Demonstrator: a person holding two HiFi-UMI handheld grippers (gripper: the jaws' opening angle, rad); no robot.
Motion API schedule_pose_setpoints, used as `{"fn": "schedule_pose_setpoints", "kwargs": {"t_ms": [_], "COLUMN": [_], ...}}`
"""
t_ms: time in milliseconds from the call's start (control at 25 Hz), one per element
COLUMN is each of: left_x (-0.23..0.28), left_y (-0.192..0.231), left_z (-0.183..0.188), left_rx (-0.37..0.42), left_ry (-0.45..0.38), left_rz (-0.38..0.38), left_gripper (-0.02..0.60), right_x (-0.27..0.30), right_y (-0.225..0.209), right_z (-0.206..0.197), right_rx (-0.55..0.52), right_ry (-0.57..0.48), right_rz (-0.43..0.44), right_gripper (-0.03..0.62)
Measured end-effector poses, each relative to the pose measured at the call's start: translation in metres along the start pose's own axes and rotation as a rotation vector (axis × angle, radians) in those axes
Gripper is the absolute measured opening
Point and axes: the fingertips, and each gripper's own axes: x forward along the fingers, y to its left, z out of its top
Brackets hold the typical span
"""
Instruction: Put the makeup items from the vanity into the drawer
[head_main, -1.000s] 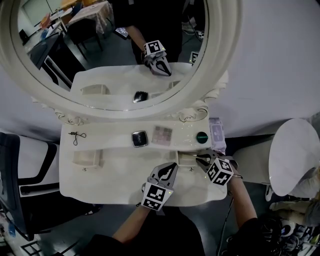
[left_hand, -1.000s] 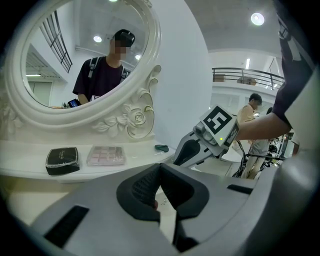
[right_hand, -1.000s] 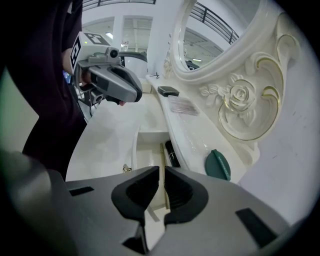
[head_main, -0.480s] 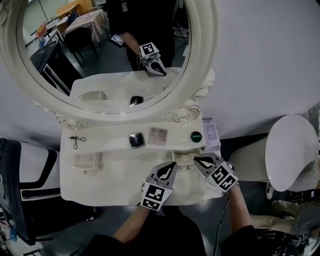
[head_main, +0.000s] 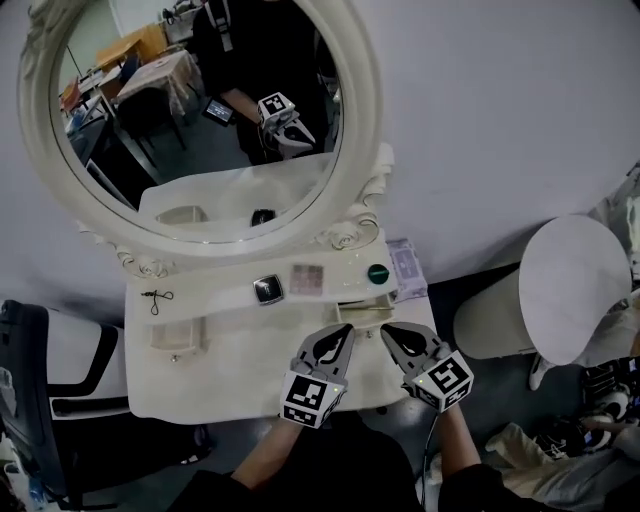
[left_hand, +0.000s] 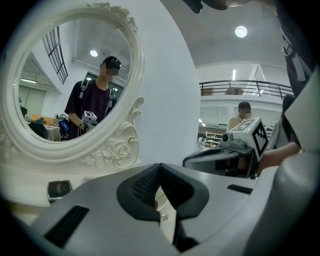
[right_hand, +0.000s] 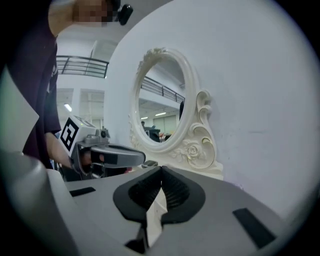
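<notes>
On the white vanity (head_main: 240, 365), along the shelf under the mirror, lie an eyelash curler (head_main: 155, 297), a black compact (head_main: 267, 290), a pink palette (head_main: 307, 279), a green round pot (head_main: 378, 273) and a lavender box (head_main: 405, 268). A small drawer (head_main: 177, 332) stands pulled out at the left; another (head_main: 362, 307) shows a little way out at the right. My left gripper (head_main: 343, 333) and right gripper (head_main: 388, 331) hover side by side over the vanity's front. Both are shut and hold nothing. The compact (left_hand: 59, 188) shows low in the left gripper view.
A big oval mirror (head_main: 360, 150) with a carved frame rises behind the shelf and reflects a person with a gripper. A round white stool (head_main: 570, 290) stands to the right, a dark chair (head_main: 40, 360) to the left. The wall lies close behind.
Both grippers have risen from the vanity top. The right one left the right drawer's front and rolled until it points toward the mirror. The head view has shifted, so the vanity sits lower left.
</notes>
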Motion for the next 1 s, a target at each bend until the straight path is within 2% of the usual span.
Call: {"fn": "schedule_pose_setpoints", "kwargs": {"t_ms": [160,360,1000], "left_x": [-0.006,-0.017,-0.026], "left_y": [-0.016,-0.031,-0.048], "left_z": [0.015,0.034,0.054], "left_rx": [0.012,0.018,0.03], "left_ry": [-0.037,-0.083,-0.13], "left_rz": [-0.027,-0.054,-0.093], "left_gripper": [0.015,0.015,0.015], "right_x": [-0.02,-0.035,-0.055], "right_y": [0.009,0.019,0.026], "right_z": [0.016,0.03,0.05], "right_rx": [0.095,0.166,0.148], "right_ry": [-0.143,-0.26,-0.32], "right_rz": [-0.081,-0.11,-0.166], "right_gripper": [0.023,0.021,0.021]}}
